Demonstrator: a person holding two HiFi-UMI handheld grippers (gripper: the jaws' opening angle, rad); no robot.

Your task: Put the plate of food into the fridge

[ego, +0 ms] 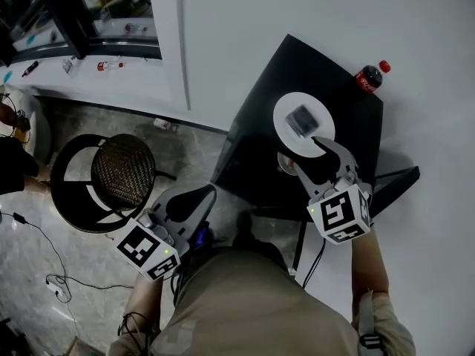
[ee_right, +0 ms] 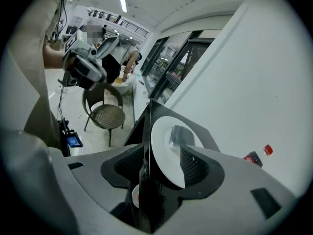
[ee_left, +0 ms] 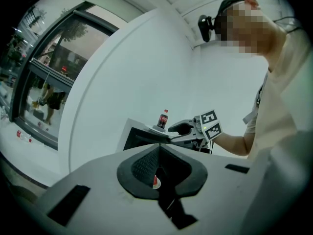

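Jaws of the left gripper are pressed together, holding nothing, near a round black wicker chair. The right gripper has its jaws spread wide around the near rim of the round white plate. The plate holds a dark food block and lies on the black square tabletop, near a red-capped cola bottle.

1. Head view: from the person's head, steeply down on the black table, wicker chair, left gripper and right gripper.
2. Left gripper view: level, from farther off, facing the table's side, the cola bottle and the right gripper.
3. Right gripper view: close over the white plate at the table's edge, with the chair and bottle beyond.
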